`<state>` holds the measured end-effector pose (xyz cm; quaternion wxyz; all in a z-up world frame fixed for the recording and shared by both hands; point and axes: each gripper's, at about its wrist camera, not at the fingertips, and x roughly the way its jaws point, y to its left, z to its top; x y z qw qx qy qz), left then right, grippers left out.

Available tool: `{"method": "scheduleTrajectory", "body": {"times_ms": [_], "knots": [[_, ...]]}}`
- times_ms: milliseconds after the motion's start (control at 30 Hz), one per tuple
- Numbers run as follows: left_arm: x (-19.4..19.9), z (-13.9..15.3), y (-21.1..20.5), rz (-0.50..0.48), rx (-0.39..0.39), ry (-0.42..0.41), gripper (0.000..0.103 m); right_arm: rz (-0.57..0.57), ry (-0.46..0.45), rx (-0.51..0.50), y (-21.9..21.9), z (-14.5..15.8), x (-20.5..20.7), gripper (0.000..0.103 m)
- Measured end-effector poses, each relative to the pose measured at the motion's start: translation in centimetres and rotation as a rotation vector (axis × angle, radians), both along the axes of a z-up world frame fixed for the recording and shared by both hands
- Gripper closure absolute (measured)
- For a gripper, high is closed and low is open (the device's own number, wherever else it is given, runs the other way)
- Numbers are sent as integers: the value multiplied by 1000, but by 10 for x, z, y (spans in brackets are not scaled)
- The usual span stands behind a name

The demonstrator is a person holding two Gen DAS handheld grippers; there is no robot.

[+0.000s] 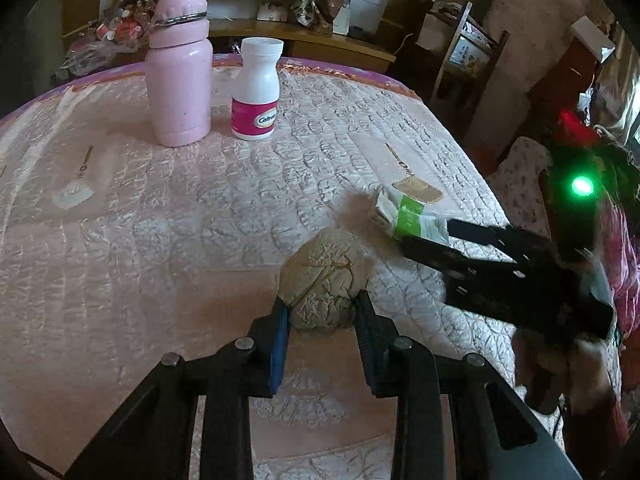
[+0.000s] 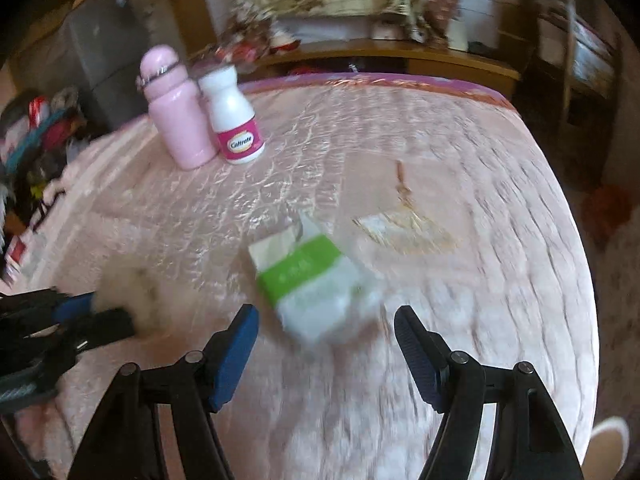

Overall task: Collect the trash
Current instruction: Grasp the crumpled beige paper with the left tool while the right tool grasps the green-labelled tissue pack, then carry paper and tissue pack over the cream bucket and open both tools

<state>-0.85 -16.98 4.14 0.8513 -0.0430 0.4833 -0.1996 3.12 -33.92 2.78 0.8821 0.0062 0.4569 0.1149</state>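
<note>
A crumpled ball of greyish paper (image 1: 325,276) lies on the pink quilted bed (image 1: 160,220). My left gripper (image 1: 322,312) is shut on the paper ball, a finger on each side. A green and white tissue pack (image 2: 312,280) lies on the bed just ahead of my right gripper (image 2: 326,322), which is open, its fingers apart on either side of the pack's near end. In the left wrist view the right gripper (image 1: 424,234) reaches the pack (image 1: 412,216) from the right. In the right wrist view the left gripper (image 2: 100,316) holds the blurred paper ball (image 2: 128,284) at the left.
A pink flask (image 1: 180,68) and a white Caltrate bottle (image 1: 256,88) stand together at the far side of the bed. A wooden headboard shelf (image 1: 320,40) with folded bedding is behind. A wooden chair (image 1: 468,56) stands at the far right. Clutter lies left of the bed (image 2: 36,128).
</note>
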Motion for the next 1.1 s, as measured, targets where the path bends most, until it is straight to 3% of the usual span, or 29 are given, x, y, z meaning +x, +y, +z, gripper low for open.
{"method": "scheduleTrajectory", "body": {"times_ms": [233, 267, 367, 467, 833, 1100], "knots": [[-8, -1, -6, -16, 2, -14, 70, 35, -5, -47, 14, -12, 21, 32], [-10, -1, -7, -18, -1, -12, 70, 35, -14, -52, 16, -11, 19, 48], [-16, 3, -12, -21, -13, -17, 70, 12, -30, -32, 13, -6, 8, 63], [-30, 9, -20, -40, -9, -35, 70, -27, -34, 15, 5, 5, -14, 64], [-92, 17, -53, -109, 54, -98, 70, -163, -75, 15, -22, 30, -143, 64], [-121, 28, -74, -147, 67, -136, 70, -268, -119, 9, -46, 48, -206, 64]]}}
